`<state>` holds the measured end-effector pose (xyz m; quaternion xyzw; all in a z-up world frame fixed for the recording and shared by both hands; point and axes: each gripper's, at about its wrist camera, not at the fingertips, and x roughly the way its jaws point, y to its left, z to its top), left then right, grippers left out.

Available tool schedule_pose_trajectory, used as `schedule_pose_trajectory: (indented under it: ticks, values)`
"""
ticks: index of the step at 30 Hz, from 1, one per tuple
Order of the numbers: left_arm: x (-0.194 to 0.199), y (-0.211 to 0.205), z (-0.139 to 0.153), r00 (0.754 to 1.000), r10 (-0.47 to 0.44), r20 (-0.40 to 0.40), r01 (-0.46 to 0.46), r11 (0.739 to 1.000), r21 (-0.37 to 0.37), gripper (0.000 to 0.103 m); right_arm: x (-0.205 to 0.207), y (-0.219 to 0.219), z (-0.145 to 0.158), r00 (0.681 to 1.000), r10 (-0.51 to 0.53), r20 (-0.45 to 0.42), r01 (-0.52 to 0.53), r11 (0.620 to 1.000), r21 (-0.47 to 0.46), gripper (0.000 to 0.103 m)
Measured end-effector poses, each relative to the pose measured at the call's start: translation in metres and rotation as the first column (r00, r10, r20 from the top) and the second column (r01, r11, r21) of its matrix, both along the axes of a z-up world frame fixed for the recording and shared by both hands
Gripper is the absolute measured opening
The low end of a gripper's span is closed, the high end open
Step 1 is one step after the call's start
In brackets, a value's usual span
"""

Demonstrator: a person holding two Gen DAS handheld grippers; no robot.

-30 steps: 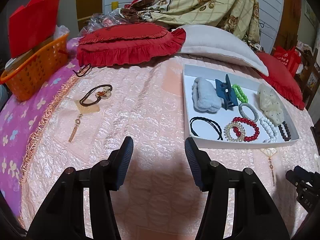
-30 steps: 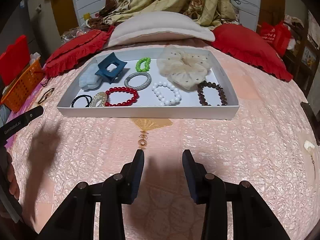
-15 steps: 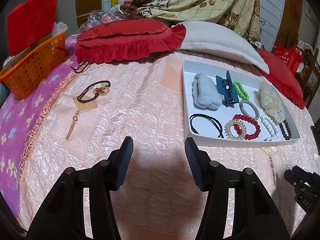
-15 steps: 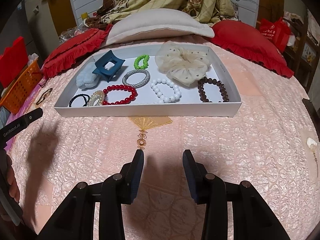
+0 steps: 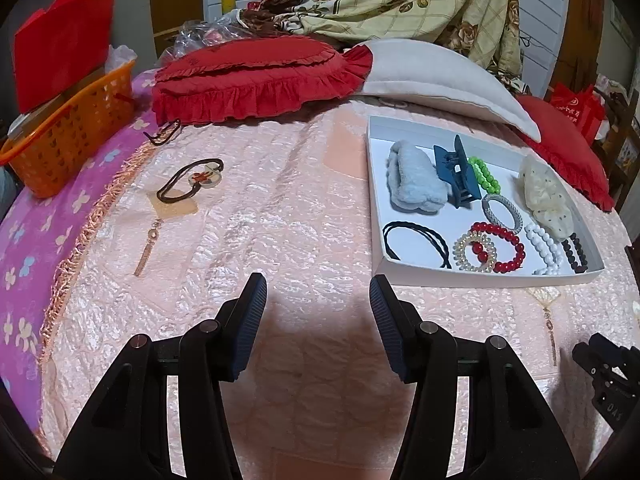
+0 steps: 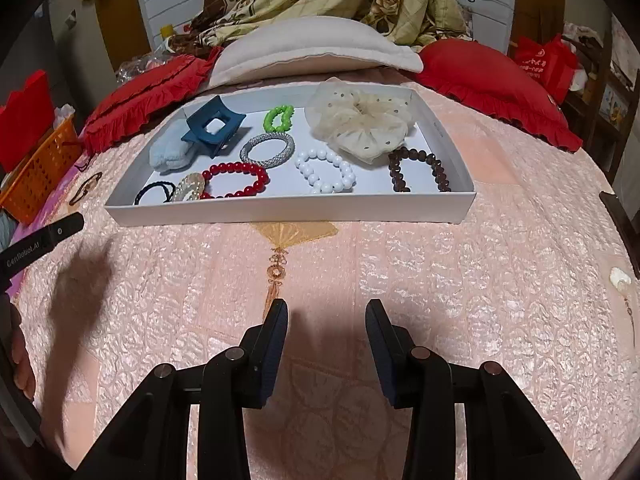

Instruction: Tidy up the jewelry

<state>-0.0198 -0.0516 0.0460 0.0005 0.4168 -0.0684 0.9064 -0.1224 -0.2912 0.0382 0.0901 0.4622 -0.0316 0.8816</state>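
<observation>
A white tray [image 5: 476, 271] [image 6: 280, 210] lies on the pink bedspread and holds several pieces: a blue claw clip [image 6: 211, 128], a red bead bracelet [image 6: 236, 180], a white bead bracelet [image 6: 326, 170], a cream scrunchie [image 6: 360, 120] and a black hair tie [image 5: 416, 240]. A dark hair tie with a round charm [image 5: 192, 184] lies loose on the bedspread, left of the tray. My left gripper [image 5: 318, 300] is open and empty, near the tray's front left corner. My right gripper [image 6: 326, 324] is open and empty, in front of the tray.
An orange basket [image 5: 68, 128] stands at the far left on a purple blanket. Red ruffled cushions [image 5: 256, 76] [image 6: 496, 84] and a white pillow [image 6: 316, 48] lie behind the tray. A dark hook-shaped item [image 5: 164, 132] lies near the left cushion.
Both grippers have moved slightly forward toward the tray. Their jaws stay open and empty.
</observation>
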Motion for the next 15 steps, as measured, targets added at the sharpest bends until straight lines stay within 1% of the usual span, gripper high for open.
schedule_pose_trajectory:
  ticks: [9,15]
  values:
    - [-0.002,0.005,0.004,1.000,0.005,0.007,-0.005,1.000,-0.006,0.053,-0.003,0.009,0.001,1.000,0.010,0.005,-0.010,1.000,-0.015,0.039]
    - [-0.007,0.005,0.008,0.999,0.015,0.035,-0.015,1.000,0.016,0.053,-0.008,0.012,0.002,1.000,0.010,0.011,-0.010,1.000,-0.016,0.039]
